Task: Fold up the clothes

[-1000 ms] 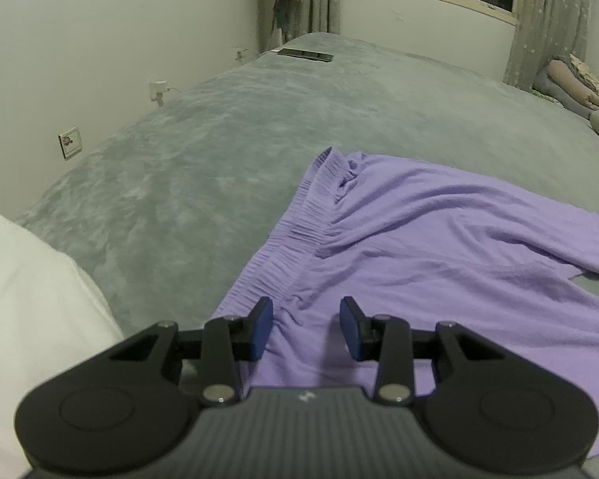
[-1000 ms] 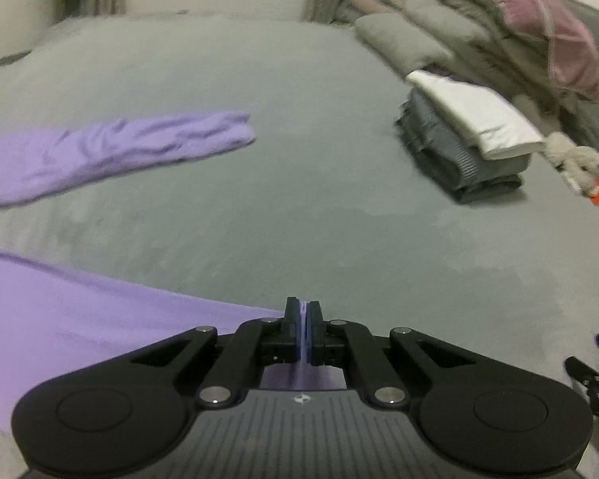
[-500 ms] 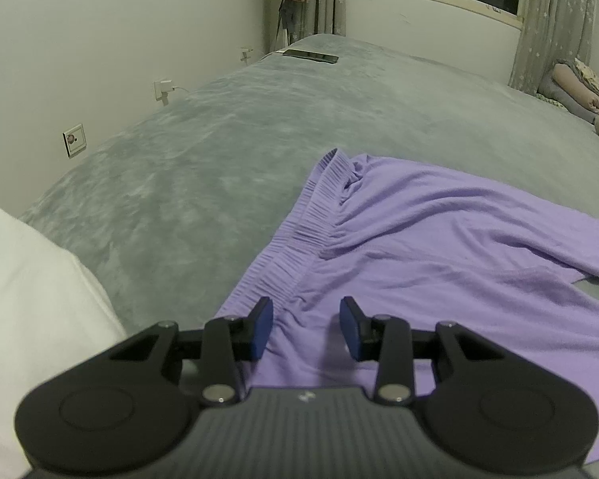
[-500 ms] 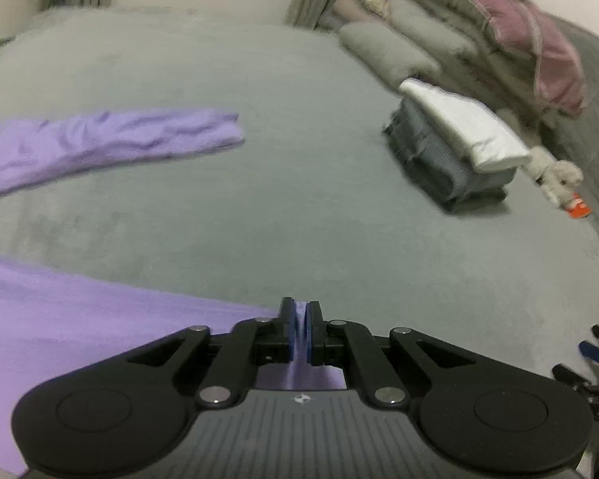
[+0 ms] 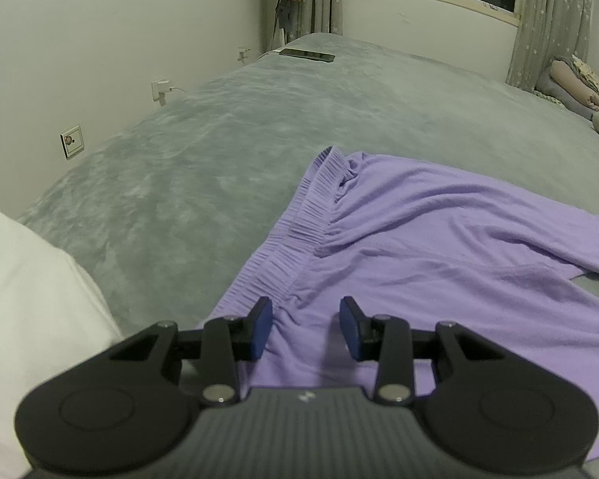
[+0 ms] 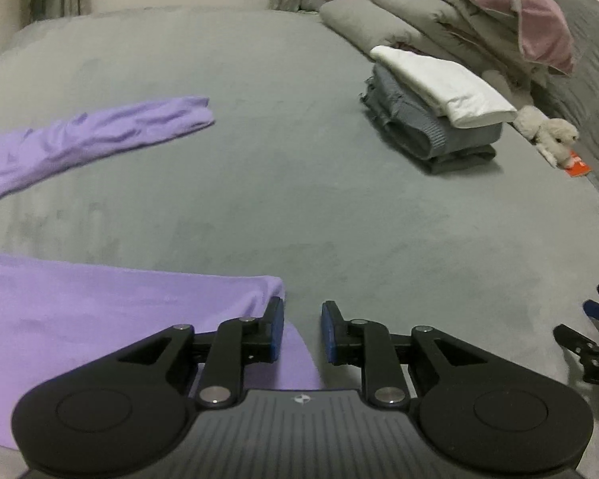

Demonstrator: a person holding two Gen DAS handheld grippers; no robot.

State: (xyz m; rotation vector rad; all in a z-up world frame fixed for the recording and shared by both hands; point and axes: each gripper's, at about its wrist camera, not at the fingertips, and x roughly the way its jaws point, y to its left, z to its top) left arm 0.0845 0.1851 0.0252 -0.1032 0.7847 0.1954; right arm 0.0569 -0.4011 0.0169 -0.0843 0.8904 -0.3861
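Blue pads (image 6: pixel 274 329) of the right gripper (image 6: pixel 302 331) have just been parting, nothing between them, beside a leg hem of the purple trousers (image 5: pixel 439 247). Left gripper (image 5: pixel 305 329) stands partly open over the cloth, gripping nothing. Wrinkled trousers lie on the grey bed (image 5: pixel 219 139), elastic waistband (image 5: pixel 299 231) running toward twelve o'clock, legs toward three.

Both tools match — the left gripper (image 5: pixel 305 329) and right gripper (image 6: pixel 301 329) have matte black linkage arms with silver pivot screws, blue pads on the fingertips, a ribbed grey body — small pale logo at twelve o'clock.
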